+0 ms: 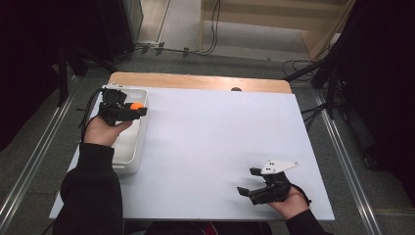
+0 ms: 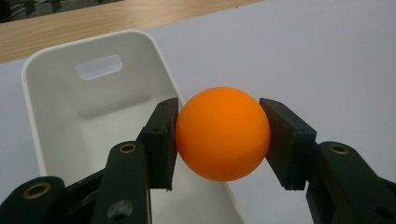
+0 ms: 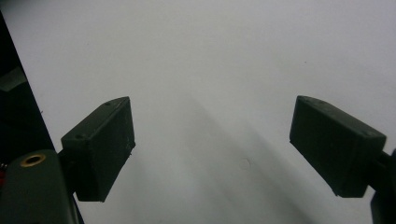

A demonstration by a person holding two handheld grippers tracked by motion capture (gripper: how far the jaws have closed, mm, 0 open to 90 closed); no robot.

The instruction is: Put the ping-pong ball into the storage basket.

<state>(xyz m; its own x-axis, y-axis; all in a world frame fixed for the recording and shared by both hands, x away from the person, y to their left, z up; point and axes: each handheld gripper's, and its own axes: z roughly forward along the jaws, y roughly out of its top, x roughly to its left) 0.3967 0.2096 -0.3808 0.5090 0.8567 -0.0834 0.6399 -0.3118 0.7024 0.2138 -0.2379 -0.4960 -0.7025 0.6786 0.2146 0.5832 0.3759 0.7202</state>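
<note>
Left gripper (image 1: 138, 108) clamping orange ball (image 2: 222, 133) above white bin (image 1: 128, 147), right gripper (image 1: 249, 182) fingers apart

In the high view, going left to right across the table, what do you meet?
White bin → left claw gripping the orange ball over the bin's far end → bare white tabletop → right claw, open.

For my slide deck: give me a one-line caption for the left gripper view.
Left gripper clamps a smooth orange ball over the rim of a white plastic bin.
</note>
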